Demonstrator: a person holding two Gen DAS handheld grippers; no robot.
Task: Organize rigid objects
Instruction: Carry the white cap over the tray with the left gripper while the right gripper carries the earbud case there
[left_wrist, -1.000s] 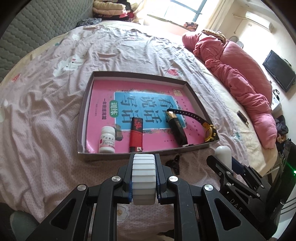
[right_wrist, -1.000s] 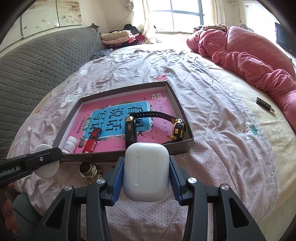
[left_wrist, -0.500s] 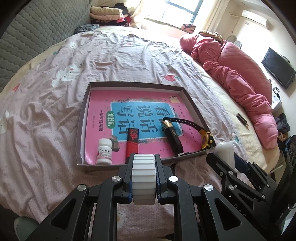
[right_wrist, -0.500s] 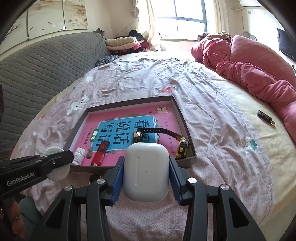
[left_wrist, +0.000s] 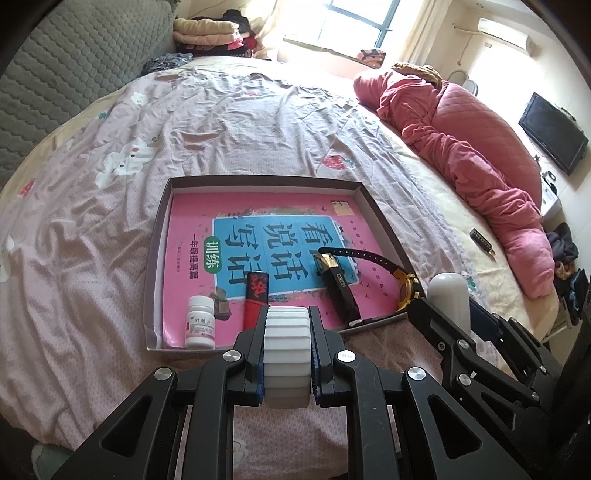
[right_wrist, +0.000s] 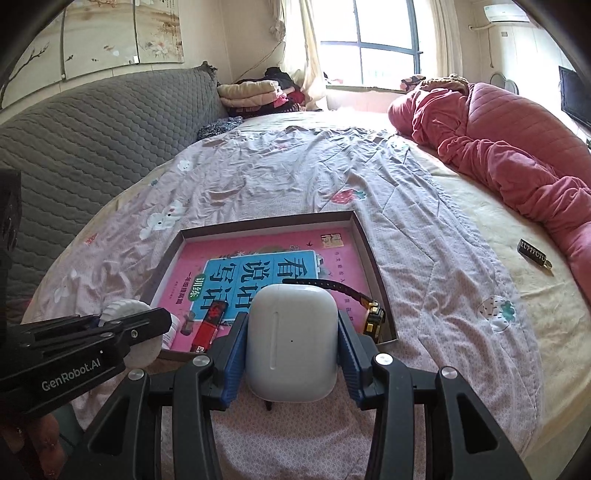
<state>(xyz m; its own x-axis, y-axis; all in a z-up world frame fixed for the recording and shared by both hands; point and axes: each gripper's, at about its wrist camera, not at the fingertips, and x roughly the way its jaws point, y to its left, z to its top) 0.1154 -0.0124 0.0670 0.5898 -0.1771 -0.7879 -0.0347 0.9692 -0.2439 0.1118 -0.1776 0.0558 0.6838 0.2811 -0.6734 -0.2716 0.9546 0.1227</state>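
Note:
My left gripper (left_wrist: 287, 350) is shut on a white ribbed disc (left_wrist: 286, 354), held edge-on above the bed in front of the tray. My right gripper (right_wrist: 291, 354) is shut on a white earbud case (right_wrist: 291, 343); the case (left_wrist: 448, 299) also shows at the right of the left wrist view. A shallow brown tray (left_wrist: 159, 254) lies on the bed with a pink book (left_wrist: 207, 218) lining it. On the book lie a white pill bottle (left_wrist: 200, 328), a red lighter (left_wrist: 255, 300), a black-and-gold watch (left_wrist: 369, 273) and a small dark piece (left_wrist: 221, 306).
A small dark bar-shaped item (right_wrist: 532, 252) lies on the cream blanket at the right. A pink quilt (right_wrist: 498, 147) is heaped along the right side. A grey padded headboard (right_wrist: 92, 125) runs along the left, with folded clothes (right_wrist: 251, 94) by the window.
Both grippers have risen and drawn back a little with their loads, so the tray looks smaller and farther. The small dark objects in front of the tray have dropped out of sight.

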